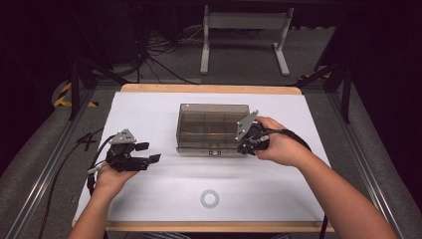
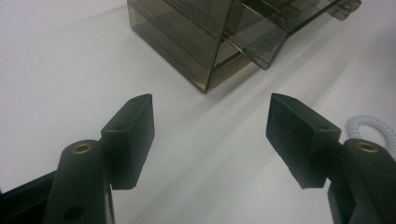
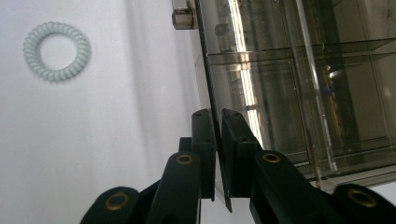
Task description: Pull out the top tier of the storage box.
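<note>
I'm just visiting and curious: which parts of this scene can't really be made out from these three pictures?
- Smoky plastic box: whether anything lies in its compartments; high view, tinted walls and glare.
- Right gripper: its jaws, high view; its own body covers them.
- Edge of the box's thin panel: right gripper view, the shut jaws cover it.
- Spiral hair tie: left gripper view, partly behind one jaw.

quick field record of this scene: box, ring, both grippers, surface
box: smoky clear plastic box with inner dividers, mid-table
right gripper: jaws shut on the thin front panel of the box, near a small metal latch
left gripper: jaws open, nothing between them, pointing toward the box from a distance
ring: pale spiral hair tie, flat on the sheet, nearer the person than the box, untouched
surface: white sheet over a wooden table
</note>
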A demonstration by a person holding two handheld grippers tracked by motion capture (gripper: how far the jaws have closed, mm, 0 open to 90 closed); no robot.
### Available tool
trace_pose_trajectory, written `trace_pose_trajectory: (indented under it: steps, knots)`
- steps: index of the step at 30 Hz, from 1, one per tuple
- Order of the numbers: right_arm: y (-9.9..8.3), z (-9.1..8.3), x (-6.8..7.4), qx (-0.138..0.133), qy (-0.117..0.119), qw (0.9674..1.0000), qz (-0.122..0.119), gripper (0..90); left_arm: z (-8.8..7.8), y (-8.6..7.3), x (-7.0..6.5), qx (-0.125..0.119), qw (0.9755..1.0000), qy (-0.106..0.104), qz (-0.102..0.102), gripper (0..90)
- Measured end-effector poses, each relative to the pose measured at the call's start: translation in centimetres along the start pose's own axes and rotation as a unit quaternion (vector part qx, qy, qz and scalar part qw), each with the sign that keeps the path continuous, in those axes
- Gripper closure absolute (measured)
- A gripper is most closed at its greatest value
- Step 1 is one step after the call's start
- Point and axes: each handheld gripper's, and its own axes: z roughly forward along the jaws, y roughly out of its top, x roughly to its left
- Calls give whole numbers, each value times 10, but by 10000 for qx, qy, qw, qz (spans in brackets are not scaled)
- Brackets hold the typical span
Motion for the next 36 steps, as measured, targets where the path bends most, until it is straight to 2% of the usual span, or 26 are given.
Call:
trace_pose_trajectory:
  steps: [6,30,36]
  knots:
    - [-3,-2,6,-102,-2,9999,-89,847,1,0,-1,19,10000,-6,3,331]
    - [-1,-8,31,29,146,9996,-260,865,0,0,0,11,10000,-15,-22,331]
    - [-1,-8,35,-12,177,9996,-210,868,1,0,1,31,10000,-10,-36,331]
